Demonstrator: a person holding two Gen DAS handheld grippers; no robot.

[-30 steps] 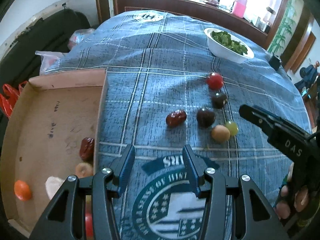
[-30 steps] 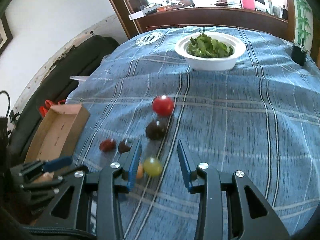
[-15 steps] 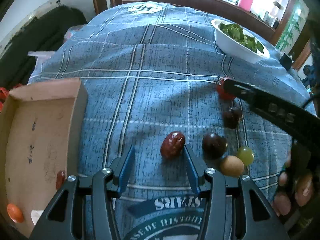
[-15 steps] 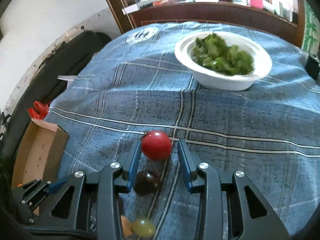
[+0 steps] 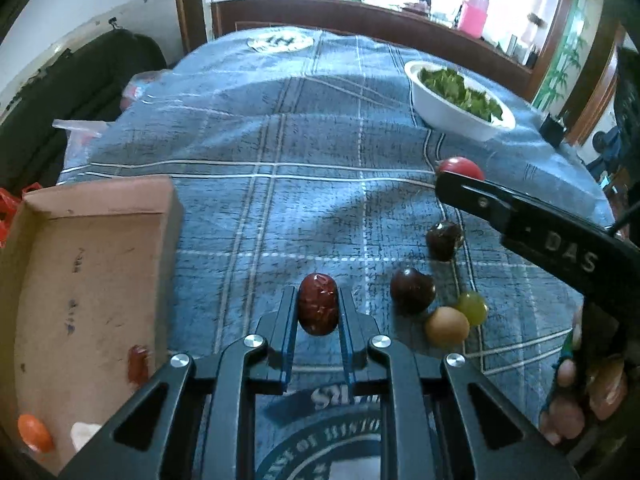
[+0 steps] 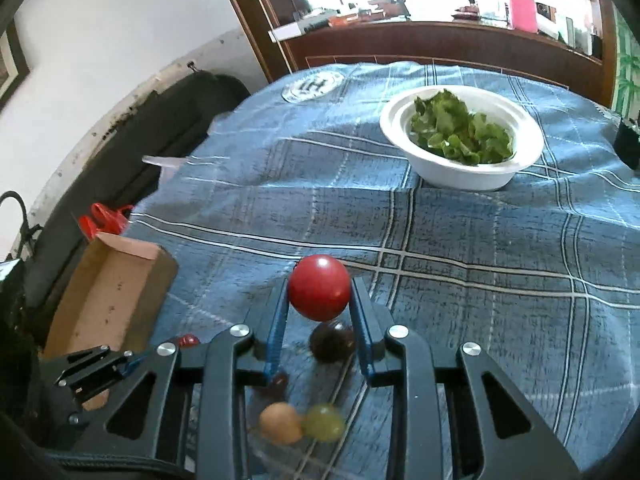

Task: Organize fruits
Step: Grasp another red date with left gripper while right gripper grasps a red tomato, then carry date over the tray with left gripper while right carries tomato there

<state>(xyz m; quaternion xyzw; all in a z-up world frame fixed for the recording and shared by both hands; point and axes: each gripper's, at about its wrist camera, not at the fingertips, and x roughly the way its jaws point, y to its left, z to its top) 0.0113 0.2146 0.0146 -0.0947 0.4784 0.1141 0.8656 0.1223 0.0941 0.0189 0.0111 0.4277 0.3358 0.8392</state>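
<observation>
Left tongs (image 5: 318,304): closed around the red date (image 5: 318,304), gripping its long sides near the middle; whether it has left the cloth cannot be told.
Right tongs (image 6: 320,300): closed on the tomato (image 6: 319,293) at its widest part, which looks raised off the blue checked cloth (image 6: 460,232).
Date: light, wrinkled, fairly firm; the creased skin should give grip, so a side hold across the short width suits it.
Tomato: smooth, round, thin-skinned; likely to slip or bruise, so a gentle squeeze at the equator is safest.
Loose fruit: two dark plums (image 5: 413,290) (image 5: 444,240), a green grape (image 5: 473,307) and a tan round fruit (image 5: 447,326) lie near each other on the cloth.
Cardboard box (image 5: 92,264): to the left, a few pieces already inside; the likely drop place.
White bowl (image 6: 460,168): holds greens, well apart.
</observation>
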